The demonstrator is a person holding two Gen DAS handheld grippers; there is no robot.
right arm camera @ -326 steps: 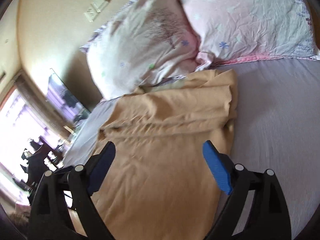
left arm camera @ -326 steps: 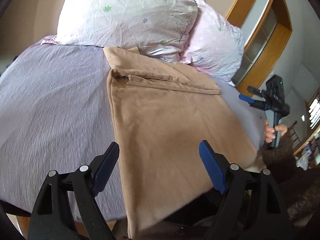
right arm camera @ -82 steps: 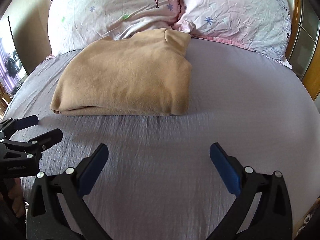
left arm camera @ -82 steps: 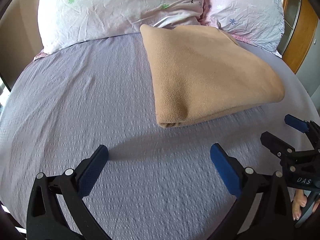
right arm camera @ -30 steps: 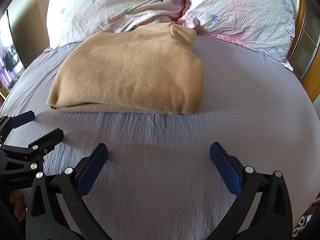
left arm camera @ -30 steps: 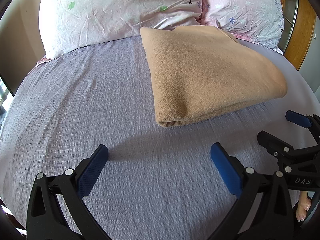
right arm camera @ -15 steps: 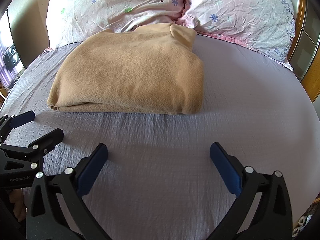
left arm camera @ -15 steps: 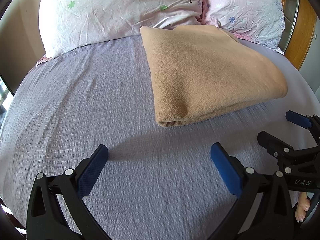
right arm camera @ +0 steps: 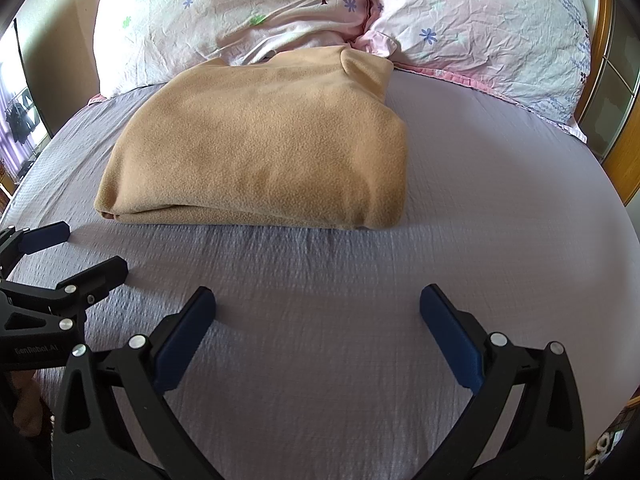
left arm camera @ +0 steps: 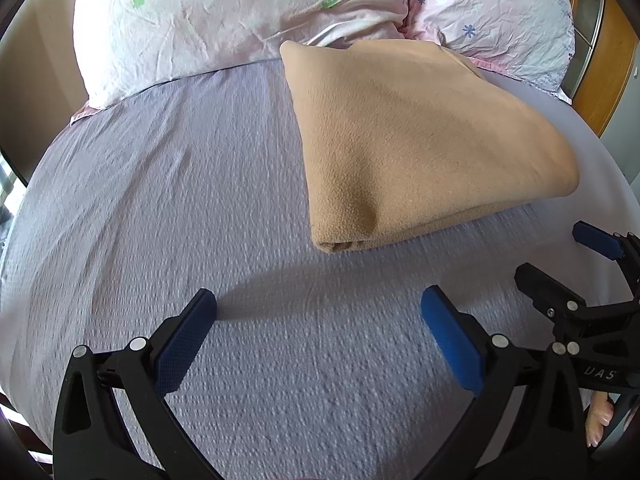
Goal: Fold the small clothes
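A tan fleece garment (left arm camera: 416, 136) lies folded into a thick rectangle on the lilac bed sheet (left arm camera: 168, 200), its far end against the pillows. It also shows in the right wrist view (right arm camera: 264, 148). My left gripper (left arm camera: 320, 340) is open and empty, above bare sheet short of the garment's near-left corner. My right gripper (right arm camera: 318, 340) is open and empty, above bare sheet in front of the garment's near edge. Each gripper shows in the other's view: the right one (left arm camera: 564, 264) at the right edge, the left one (right arm camera: 76, 252) at the left edge.
Two floral pillows (right arm camera: 248, 12) (right arm camera: 492, 28) lean at the head of the bed. A wooden frame with glass panels (left arm camera: 600, 52) stands to the right. A window (right arm camera: 18, 120) is at the far left.
Over the longer span the spread-out garment has become a folded rectangle and both grippers have drawn back from it. In the last second nothing has visibly changed.
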